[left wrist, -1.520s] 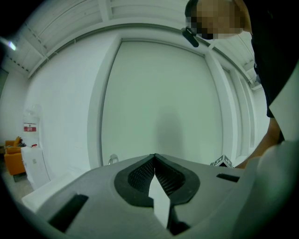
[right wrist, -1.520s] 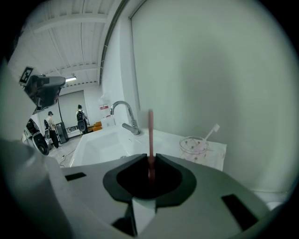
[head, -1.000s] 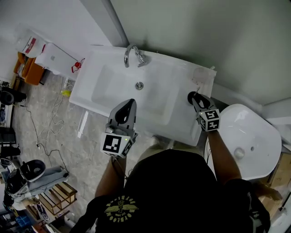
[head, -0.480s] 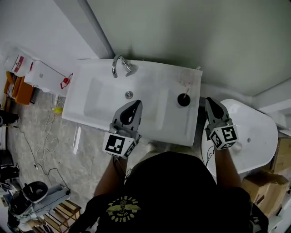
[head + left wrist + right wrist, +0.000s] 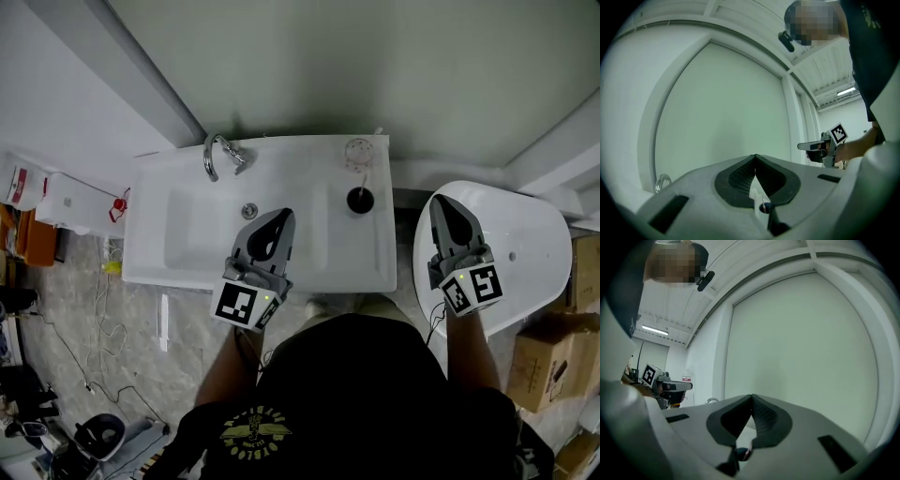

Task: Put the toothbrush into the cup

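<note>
A black cup [image 5: 359,200] stands on the right rim of the white sink [image 5: 187,262], and the thin white toothbrush [image 5: 366,178] rises out of it. My left gripper [image 5: 284,216] hovers over the basin's right half, shut and empty; in the left gripper view its pads [image 5: 754,158] meet at the tips. My right gripper [image 5: 439,201] is to the right of the cup, clear of it, over the white toilet [image 5: 534,253]. Its jaws [image 5: 751,397] are shut with nothing between them.
A chrome faucet [image 5: 220,155] and a drain [image 5: 249,211] are on the sink. A clear round dish [image 5: 359,150] sits behind the cup. A green-grey wall [image 5: 356,66] rises behind the sink. Cardboard boxes [image 5: 544,370] stand at the right, and cables and clutter [image 5: 56,375] lie on the floor at the left.
My right gripper has drawn back from the cup, swung right over the toilet and closed its jaws, with the toothbrush left in the cup. The left gripper has shifted slightly.
</note>
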Action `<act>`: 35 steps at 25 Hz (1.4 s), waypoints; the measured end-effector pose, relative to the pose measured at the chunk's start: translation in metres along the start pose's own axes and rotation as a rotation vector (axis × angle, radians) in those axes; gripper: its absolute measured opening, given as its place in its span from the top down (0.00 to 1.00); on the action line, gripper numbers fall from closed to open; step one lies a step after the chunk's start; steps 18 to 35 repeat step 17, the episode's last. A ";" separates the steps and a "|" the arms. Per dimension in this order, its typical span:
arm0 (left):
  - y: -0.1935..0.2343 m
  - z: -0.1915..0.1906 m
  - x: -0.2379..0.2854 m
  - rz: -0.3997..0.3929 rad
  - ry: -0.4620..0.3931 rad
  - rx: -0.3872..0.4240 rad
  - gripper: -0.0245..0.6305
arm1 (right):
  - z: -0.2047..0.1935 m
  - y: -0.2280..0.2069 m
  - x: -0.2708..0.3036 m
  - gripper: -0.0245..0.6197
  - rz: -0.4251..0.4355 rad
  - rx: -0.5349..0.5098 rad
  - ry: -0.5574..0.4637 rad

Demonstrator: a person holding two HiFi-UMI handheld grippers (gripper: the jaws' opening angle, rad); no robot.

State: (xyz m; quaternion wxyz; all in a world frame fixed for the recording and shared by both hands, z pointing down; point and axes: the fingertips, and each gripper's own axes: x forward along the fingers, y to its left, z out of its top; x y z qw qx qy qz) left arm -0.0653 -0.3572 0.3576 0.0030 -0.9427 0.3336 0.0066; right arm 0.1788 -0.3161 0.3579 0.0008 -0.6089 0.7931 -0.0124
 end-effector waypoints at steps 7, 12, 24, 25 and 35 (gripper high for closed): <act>0.004 -0.007 0.007 0.006 0.015 0.009 0.95 | -0.005 0.000 -0.004 0.95 -0.023 0.006 0.025; 0.007 -0.009 0.010 0.018 0.025 0.007 0.95 | -0.011 0.000 0.002 0.95 -0.006 0.016 0.040; 0.013 -0.013 0.013 0.045 0.041 -0.002 0.95 | -0.017 -0.003 0.013 0.95 0.018 0.024 0.050; 0.013 -0.013 0.013 0.045 0.041 -0.002 0.95 | -0.017 -0.003 0.013 0.95 0.018 0.024 0.050; 0.013 -0.013 0.013 0.045 0.041 -0.002 0.95 | -0.017 -0.003 0.013 0.95 0.018 0.024 0.050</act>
